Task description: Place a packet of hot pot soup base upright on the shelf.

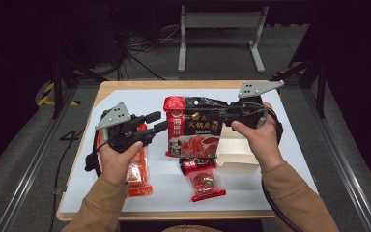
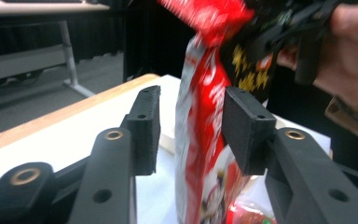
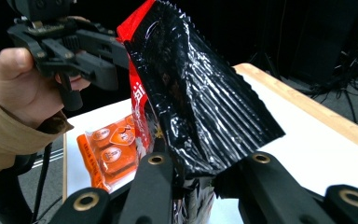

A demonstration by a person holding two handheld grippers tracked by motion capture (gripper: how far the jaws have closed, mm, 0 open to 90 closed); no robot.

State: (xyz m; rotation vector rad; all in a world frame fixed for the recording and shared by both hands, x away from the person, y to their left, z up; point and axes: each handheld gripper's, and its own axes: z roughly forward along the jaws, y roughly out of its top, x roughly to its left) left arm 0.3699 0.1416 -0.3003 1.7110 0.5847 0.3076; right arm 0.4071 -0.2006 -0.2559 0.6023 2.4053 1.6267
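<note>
On the table (image 1: 125, 96): I saw a white sheet over a wooden top, with every item resting on it or held above it.
Big bag (image 1: 193, 128): a red-and-black food bag stood upright near the middle, lifted by its top right corner; in the right gripper view its black crinkled back rose straight from my jaws.
Orange pack (image 1: 137, 174): it lay flat at the left, partly under my left hand, well apart from the box.
White box (image 1: 236, 152): it sat just right of the big bag, under my right hand.
Small red packet (image 1: 205, 183): it lay flat in front of the big bag, near the table's front edge.
Right gripper (image 1: 224, 112): I had it clenched on the big bag's top edge.
Left gripper (image 1: 160, 122): released; the bag's red side edge stood between the pads (image 2: 247, 128) in the left gripper view, with a gap on either side.
</note>
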